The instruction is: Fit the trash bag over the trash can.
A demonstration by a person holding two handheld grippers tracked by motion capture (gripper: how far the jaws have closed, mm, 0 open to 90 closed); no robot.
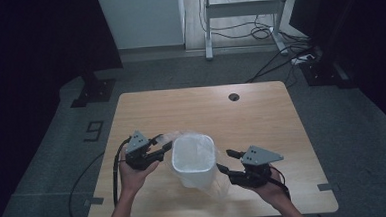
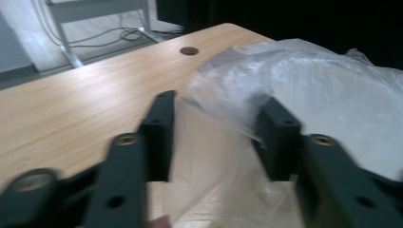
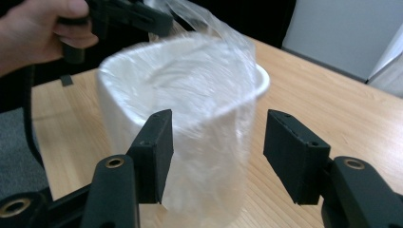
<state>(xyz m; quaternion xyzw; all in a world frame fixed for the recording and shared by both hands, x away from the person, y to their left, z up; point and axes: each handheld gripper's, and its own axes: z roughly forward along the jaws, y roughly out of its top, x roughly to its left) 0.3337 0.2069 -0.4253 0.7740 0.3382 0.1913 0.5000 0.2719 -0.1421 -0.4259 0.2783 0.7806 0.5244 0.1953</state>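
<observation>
A white plastic bin (image 1: 193,158) stands upright near the front of the wooden table (image 1: 206,108), lined with a clear plastic bag (image 1: 195,146). My left gripper (image 1: 163,144) is at the bin's left rim. Its jaws stand apart with a raised fold of the bag (image 2: 309,85) between them, and my left gripper (image 2: 218,137) does not pinch the film. My right gripper (image 1: 225,160) is at the bin's right side. There my right gripper (image 3: 218,147) is open around the bag's film (image 3: 209,95), which drapes down the bin wall (image 3: 119,99).
A round cable hole (image 1: 234,97) sits in the table's far half. Beyond the table are a desk frame (image 1: 241,11) and floor cables (image 1: 277,39). A black stand base (image 1: 94,91) is on the carpet at the far left.
</observation>
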